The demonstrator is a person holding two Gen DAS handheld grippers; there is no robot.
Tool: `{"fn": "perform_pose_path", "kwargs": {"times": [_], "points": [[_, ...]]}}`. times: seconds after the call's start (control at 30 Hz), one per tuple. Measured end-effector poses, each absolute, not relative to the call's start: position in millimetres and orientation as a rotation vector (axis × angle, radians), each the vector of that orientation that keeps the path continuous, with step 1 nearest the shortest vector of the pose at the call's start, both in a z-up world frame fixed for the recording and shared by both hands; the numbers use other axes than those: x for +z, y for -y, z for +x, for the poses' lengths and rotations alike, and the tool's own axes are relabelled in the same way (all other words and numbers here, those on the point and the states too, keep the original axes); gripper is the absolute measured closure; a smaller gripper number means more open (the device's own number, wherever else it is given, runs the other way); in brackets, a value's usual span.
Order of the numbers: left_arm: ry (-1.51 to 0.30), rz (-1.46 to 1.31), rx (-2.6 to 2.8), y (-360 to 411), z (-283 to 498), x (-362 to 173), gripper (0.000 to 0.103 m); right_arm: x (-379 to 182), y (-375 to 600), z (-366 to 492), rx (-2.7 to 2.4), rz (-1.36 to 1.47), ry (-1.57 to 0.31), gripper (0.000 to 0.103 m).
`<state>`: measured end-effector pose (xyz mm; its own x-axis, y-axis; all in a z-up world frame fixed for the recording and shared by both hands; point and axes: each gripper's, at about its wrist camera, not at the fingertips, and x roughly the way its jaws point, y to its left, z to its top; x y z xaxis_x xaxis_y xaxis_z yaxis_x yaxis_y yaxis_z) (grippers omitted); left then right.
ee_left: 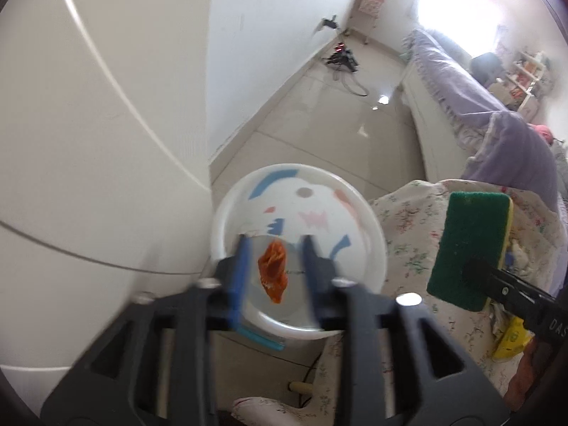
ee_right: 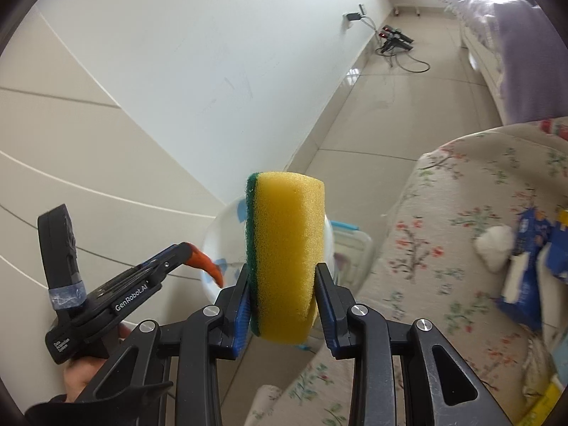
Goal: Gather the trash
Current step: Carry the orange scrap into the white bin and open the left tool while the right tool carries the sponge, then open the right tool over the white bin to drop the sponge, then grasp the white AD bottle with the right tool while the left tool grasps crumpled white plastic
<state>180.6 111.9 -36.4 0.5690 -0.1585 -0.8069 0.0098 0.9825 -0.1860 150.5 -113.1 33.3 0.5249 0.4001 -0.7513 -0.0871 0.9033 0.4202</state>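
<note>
My left gripper (ee_left: 275,239) hangs open over a white bin (ee_left: 227,213) printed with blue and pink shapes. A crumpled orange wrapper (ee_left: 272,271) lies between its blue pads, with a gap on both sides and the bin's inside behind it. From the right wrist view the orange wrapper (ee_right: 209,266) shows just past the left gripper (ee_right: 184,246), above the bin (ee_right: 222,227). My right gripper (ee_right: 283,268) is shut on a yellow and green sponge (ee_right: 284,248), held upright. That sponge (ee_left: 468,245) sits to the right of the bin in the left wrist view.
A floral quilt (ee_right: 443,213) on the right carries a blue packet (ee_right: 532,248), a white tissue wad (ee_right: 495,245) and a yellow packet (ee_left: 511,340). White panels (ee_left: 106,142) stand left of the bin. Cables (ee_left: 342,60) lie on the tiled floor far off, beside a purple-covered bed (ee_left: 461,88).
</note>
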Motion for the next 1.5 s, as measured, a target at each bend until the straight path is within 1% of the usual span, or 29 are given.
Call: {"fn": "perform_pose_path", "kwargs": {"times": [0.03, 0.13, 0.17, 0.2, 0.4, 0.67, 0.7, 0.73, 0.77, 0.8, 1.17, 1.27, 1.5], "points": [[-0.966, -0.174, -0.074, -114, 180, -37, 0.026, 29, 110, 154, 0.303, 0.351, -0.986, 0.069], [-0.972, -0.16, -0.034, -120, 178, -36, 0.023, 22, 104, 159, 0.312, 0.357, -1.001, 0.069], [-0.976, -0.149, -0.034, -121, 178, -36, 0.02, 18, 103, 161, 0.313, 0.359, -1.007, 0.068], [-0.983, -0.131, -0.032, -121, 176, -36, 0.016, 15, 102, 164, 0.315, 0.361, -1.012, 0.068], [-1.009, -0.077, -0.006, -124, 171, -39, 0.009, 5, 99, 170, 0.317, 0.369, -1.018, 0.068], [-1.013, -0.037, 0.009, -127, 166, -42, 0.007, -2, 96, 181, 0.329, 0.377, -1.0, 0.066], [-1.014, -0.037, 0.01, -127, 167, -42, 0.007, -2, 96, 182, 0.338, 0.38, -0.993, 0.056], [-1.015, -0.036, 0.013, -129, 166, -42, 0.007, -1, 96, 178, 0.339, 0.381, -0.993, 0.044], [-1.014, -0.037, 0.017, -130, 166, -42, 0.006, -2, 97, 178, 0.326, 0.381, -0.994, 0.023], [-1.013, -0.039, 0.019, -132, 166, -42, 0.006, 0, 99, 176, 0.304, 0.381, -0.98, 0.021], [-1.013, -0.047, 0.015, -134, 164, -41, 0.004, 11, 119, 170, 0.237, 0.384, -0.956, 0.021], [-1.017, -0.051, 0.006, -133, 164, -41, 0.002, 15, 122, 171, 0.225, 0.375, -0.958, 0.021], [-1.025, -0.053, -0.01, -124, 165, -38, 0.001, 27, 142, 160, 0.185, 0.359, -0.955, 0.019]]}}
